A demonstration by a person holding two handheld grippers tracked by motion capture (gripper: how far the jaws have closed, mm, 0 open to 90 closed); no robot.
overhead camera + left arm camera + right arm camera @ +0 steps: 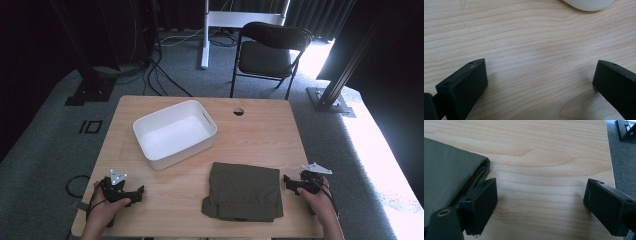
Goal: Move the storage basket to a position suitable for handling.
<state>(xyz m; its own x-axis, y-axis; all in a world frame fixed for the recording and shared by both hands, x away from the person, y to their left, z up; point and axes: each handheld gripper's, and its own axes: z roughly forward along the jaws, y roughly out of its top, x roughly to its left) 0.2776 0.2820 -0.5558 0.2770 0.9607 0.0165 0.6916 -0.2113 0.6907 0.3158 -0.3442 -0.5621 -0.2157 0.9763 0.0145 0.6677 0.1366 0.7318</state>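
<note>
Folded olive cloth (245, 191) at near edge, squarish, both hand-held grippers, left (134, 194) and right (288, 181), released, flanking it.

A light wooden table (260, 127) is standing on grey carpet (45, 145), with a black folding chair (267, 52) sitting beyond it, dark curtains (45, 35) hanging behind, cables (155, 70) trailing across the floor, and daylight pouring in at the right.

No readable text, label, brand or number on any surface in these views.
</note>
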